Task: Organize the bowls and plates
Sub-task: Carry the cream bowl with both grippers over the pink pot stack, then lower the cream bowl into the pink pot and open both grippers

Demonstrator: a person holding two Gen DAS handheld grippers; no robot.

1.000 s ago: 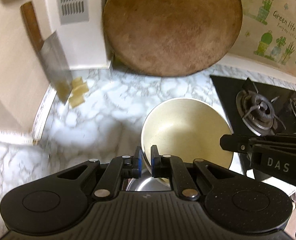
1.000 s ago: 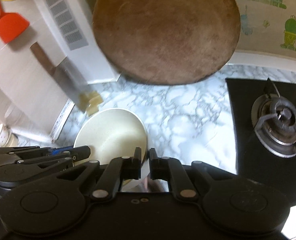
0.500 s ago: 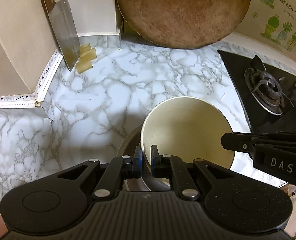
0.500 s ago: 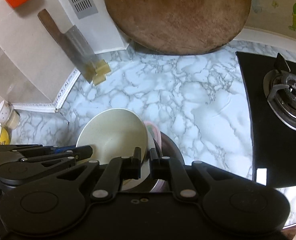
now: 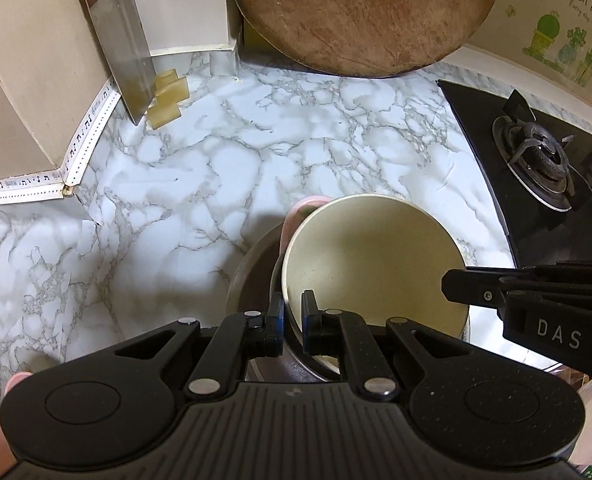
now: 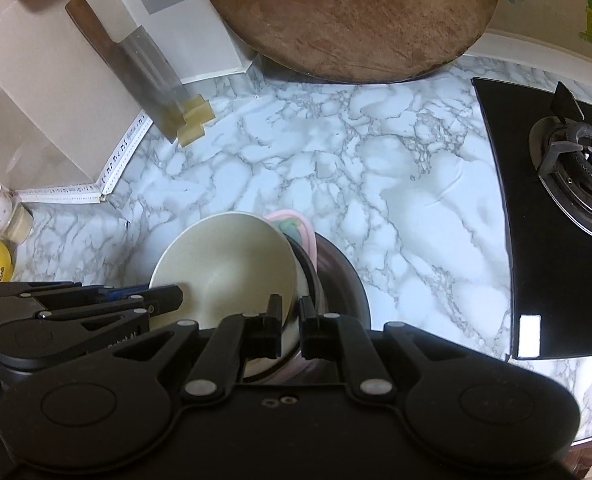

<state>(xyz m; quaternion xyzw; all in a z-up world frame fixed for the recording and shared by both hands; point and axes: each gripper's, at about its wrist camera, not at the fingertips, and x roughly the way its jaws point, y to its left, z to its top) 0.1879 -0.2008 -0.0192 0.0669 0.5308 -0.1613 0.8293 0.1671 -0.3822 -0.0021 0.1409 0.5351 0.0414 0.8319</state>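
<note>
The fingers [image 5: 274,320] of the left gripper [image 5: 289,322] stand nearly together, pinching the near rim of the cream bowl [image 5: 372,260], one finger outside the wall and one inside. In this left wrist view the bowl hangs tilted over a stack near the front edge of the marble counter [image 5: 216,152]: a steel bowl [image 5: 252,272] with a pink dish [image 5: 296,216] peeking out behind the cream rim. The right gripper [image 5: 452,284] reaches in from the right to the bowl's far rim. To do the step well, which looks like nesting the cream bowl into the stack, both sides should come down level and together, so the bowl seats centred inside the steel one rather than riding up on the pink dish; only then should the grips loosen. In the right wrist view the right gripper [image 6: 289,320] is likewise almost closed, its fingers [image 6: 274,322] clamped across the cream bowl [image 6: 224,264] at its right rim, close beside the steel bowl's [image 6: 344,276] edge; whether that edge is pinched too cannot be told. The pink dish [image 6: 296,226] shows behind, and the left gripper [image 6: 164,294] holds the opposite rim. A cleaver [image 6: 144,68] leans on the wall well apart from the work, and the stove [image 6: 576,160] lies to the right.
</note>
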